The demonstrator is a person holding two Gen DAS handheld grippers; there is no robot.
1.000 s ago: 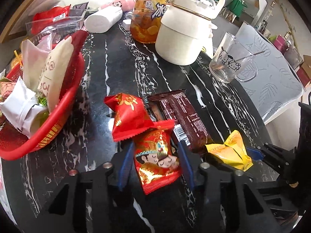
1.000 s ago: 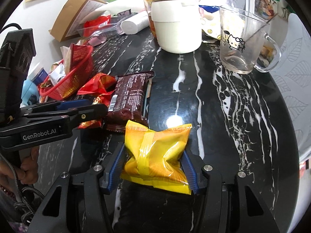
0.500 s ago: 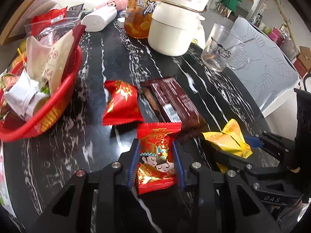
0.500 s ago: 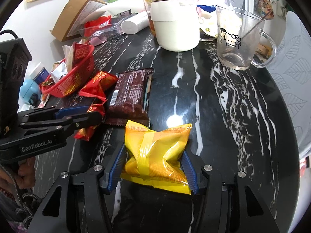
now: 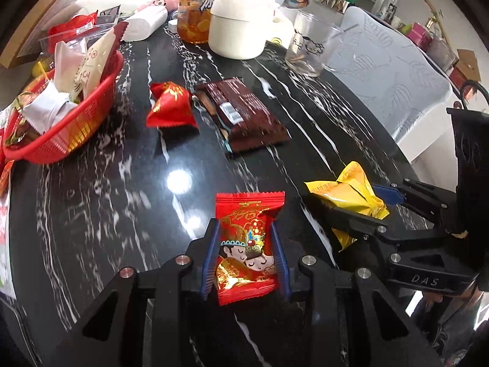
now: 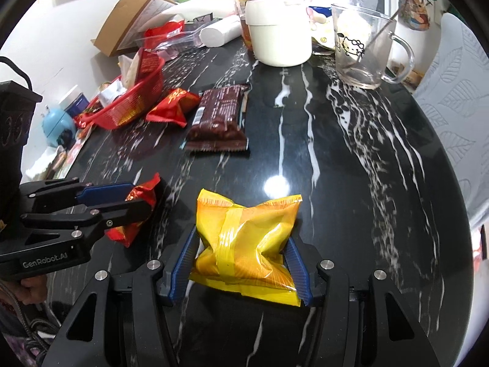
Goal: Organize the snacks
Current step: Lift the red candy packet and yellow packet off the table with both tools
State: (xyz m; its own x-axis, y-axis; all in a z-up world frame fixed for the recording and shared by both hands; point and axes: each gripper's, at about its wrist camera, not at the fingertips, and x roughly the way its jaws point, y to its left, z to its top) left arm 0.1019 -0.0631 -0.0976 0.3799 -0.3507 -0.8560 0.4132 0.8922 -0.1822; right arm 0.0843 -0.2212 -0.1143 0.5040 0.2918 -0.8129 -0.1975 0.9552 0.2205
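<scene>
My left gripper [image 5: 244, 244] is shut on a red snack packet with a cartoon couple [image 5: 247, 241] and holds it above the black marble table [image 5: 122, 214]. My right gripper [image 6: 241, 253] is shut on a yellow snack packet [image 6: 244, 238], also lifted; it shows in the left wrist view [image 5: 348, 195]. A second red packet [image 5: 171, 107] and a brown chocolate wrapper [image 5: 241, 113] lie on the table. A red basket [image 5: 76, 122] with several snacks stands at the left.
A white kettle [image 5: 241, 24], a jar of orange fruit [image 5: 192, 15] and a glass mug [image 5: 311, 46] stand at the far edge. A white roll [image 5: 143, 24] and a clear box lie behind the basket. A pale chair [image 5: 397, 70] is at the right.
My left gripper closed on the red couple packet and pulled it back and up, away from the other red packet and the brown wrapper. The right gripper lifted slightly with the yellow packet.
</scene>
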